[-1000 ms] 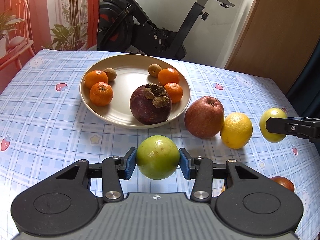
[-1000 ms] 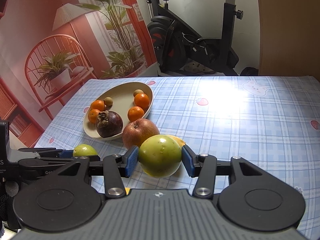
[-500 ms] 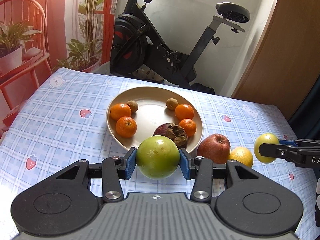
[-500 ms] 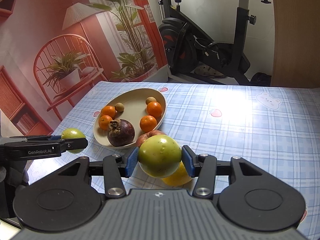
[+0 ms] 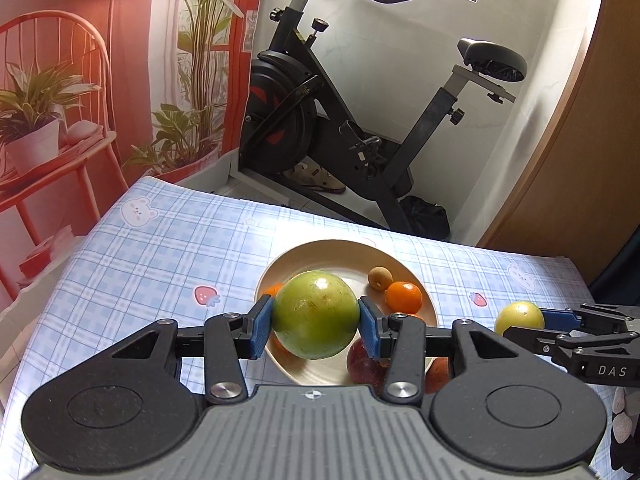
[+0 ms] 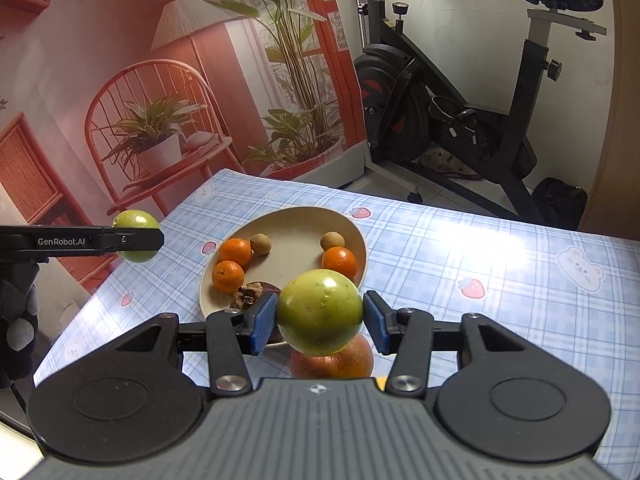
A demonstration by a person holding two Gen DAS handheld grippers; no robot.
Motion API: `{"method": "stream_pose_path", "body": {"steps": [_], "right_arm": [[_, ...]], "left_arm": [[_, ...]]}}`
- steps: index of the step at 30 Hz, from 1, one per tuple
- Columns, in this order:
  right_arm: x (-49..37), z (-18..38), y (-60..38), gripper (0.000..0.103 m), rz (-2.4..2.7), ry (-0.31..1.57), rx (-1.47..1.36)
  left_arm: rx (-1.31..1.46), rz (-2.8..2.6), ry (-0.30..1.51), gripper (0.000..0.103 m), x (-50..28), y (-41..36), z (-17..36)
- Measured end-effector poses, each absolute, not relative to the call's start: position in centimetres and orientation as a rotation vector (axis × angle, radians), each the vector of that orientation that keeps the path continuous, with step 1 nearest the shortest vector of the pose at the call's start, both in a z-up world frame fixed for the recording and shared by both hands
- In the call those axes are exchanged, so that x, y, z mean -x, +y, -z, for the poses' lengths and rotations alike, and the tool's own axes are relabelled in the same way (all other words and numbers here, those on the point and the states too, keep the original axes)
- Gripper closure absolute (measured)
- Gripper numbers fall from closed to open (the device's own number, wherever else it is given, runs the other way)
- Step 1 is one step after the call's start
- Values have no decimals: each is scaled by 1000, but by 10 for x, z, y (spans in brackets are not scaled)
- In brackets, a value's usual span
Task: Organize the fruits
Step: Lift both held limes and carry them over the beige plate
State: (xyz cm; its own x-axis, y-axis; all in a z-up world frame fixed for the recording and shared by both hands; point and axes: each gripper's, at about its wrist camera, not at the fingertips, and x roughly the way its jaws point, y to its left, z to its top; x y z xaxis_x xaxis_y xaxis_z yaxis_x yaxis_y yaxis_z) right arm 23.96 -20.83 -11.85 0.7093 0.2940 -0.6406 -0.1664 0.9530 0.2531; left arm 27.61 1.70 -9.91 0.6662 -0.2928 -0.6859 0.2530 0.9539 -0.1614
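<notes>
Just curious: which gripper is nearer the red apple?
Right. The right gripper hovers just above the apple; the left gripper hangs far left, beyond the plate.

Right hand-held gripper (image 6: 320, 318): blue pads clamped on a green apple (image 6: 320, 312), held above the worktop (image 6: 500, 280). Beige plate (image 6: 294, 220): three tangerines, two small brown fruits, one dark mangosteen (image 6: 250, 294). Red apple (image 6: 332, 362) just beside the plate. Left hand-held gripper (image 6: 138, 238), far left: second green apple (image 6: 134, 220) gripped.

Black tool (image 5: 316, 322) with blue pads (image 5: 262, 326), silver screws, grey ribbed housing.
</notes>
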Motion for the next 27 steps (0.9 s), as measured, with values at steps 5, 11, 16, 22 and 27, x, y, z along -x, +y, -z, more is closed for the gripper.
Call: {"method": "stream_pose_path", "body": {"steps": [5, 11, 16, 22, 27], "right_arm": [[-264, 126, -200, 53, -278, 764, -140], [-289, 137, -197, 53, -308, 789, -97], [-306, 145, -187, 53, -337, 801, -47], [-325, 152, -171, 53, -381, 792, -17], [-340, 161, -156, 53, -404, 803, 35]], "left_arm": [[35, 321, 820, 55, -299, 13, 111], [17, 367, 852, 55, -316, 6, 135], [5, 378, 879, 55, -337, 0, 150], [-5, 389, 885, 55, -368, -6, 155], [4, 411, 892, 55, -389, -10, 162]]}}
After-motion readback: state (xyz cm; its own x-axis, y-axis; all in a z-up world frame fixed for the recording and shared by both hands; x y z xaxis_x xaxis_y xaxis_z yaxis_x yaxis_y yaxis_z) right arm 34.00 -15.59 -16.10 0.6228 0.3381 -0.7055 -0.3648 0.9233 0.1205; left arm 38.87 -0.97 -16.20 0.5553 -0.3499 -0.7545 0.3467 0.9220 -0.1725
